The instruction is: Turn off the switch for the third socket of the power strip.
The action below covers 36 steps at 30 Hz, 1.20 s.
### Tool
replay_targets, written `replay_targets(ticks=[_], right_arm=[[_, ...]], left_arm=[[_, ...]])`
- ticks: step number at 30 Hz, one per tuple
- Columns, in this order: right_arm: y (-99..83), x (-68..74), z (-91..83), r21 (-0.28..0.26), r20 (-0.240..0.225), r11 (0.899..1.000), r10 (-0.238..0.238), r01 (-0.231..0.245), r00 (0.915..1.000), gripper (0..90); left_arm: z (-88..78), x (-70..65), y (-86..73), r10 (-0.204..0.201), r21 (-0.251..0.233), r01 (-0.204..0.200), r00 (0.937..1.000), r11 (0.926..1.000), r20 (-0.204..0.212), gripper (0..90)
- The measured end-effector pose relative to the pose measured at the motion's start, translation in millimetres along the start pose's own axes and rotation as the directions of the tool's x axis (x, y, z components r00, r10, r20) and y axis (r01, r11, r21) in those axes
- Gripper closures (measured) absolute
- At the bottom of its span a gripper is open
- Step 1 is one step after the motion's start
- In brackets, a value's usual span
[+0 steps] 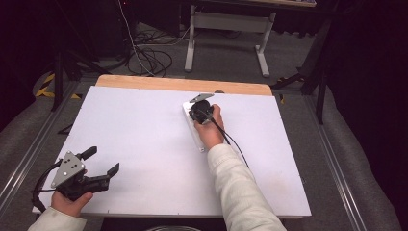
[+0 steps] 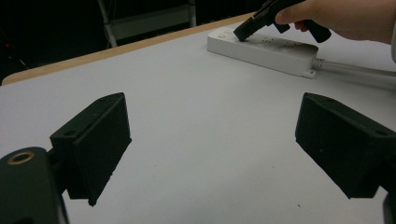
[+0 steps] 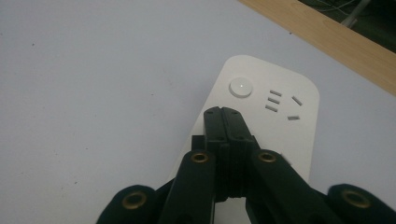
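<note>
White bench (image 1: 144, 144), wooden far edge. Power strip (image 3: 261, 121) near far edge, right of centre. Right hand-held gripper (image 3: 224, 114), jaws pressed together, tip above strip just short of round button (image 3: 241, 87): advance slightly, press straight down. Left hand-held gripper (image 1: 98, 161) spread, idle, near-left corner.

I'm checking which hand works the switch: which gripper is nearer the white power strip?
Right. The right gripper, jaws shut, is over the power strip near its round button; the left gripper sits open, well apart at the table's near-left corner.
</note>
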State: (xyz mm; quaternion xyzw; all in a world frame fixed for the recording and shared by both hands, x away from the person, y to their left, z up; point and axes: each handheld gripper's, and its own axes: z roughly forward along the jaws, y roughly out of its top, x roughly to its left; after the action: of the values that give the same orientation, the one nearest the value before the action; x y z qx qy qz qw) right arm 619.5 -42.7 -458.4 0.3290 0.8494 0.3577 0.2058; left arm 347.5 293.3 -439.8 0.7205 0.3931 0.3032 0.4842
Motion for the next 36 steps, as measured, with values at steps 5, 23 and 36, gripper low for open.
replay_targets(ticks=[5, 23, 36], right_arm=[[0.6, 0.0, 0.1, 0.006, -0.002, 1.000, 0.010, -0.010, 0.9999, 90.0], [1.3, -3.6, -0.9, 0.028, -0.005, 0.999, 0.035, -0.035, 0.9994, 90.0], [3.0, 1.4, -0.1, 0.037, 0.003, 0.999, 0.008, -0.009, 1.0000, 90.0]], left_arm=[[-0.1, 0.1, 0.0, -0.001, 0.001, 0.001, 1.0000, 1.0000, 0.003, 10.6], [0.0, -0.3, 0.4, 0.008, 0.004, -0.008, 1.0000, 1.0000, 0.003, 10.6], [0.0, -0.3, 0.5, 0.002, 0.005, -0.002, 1.0000, 1.0000, 0.006, 10.6]])
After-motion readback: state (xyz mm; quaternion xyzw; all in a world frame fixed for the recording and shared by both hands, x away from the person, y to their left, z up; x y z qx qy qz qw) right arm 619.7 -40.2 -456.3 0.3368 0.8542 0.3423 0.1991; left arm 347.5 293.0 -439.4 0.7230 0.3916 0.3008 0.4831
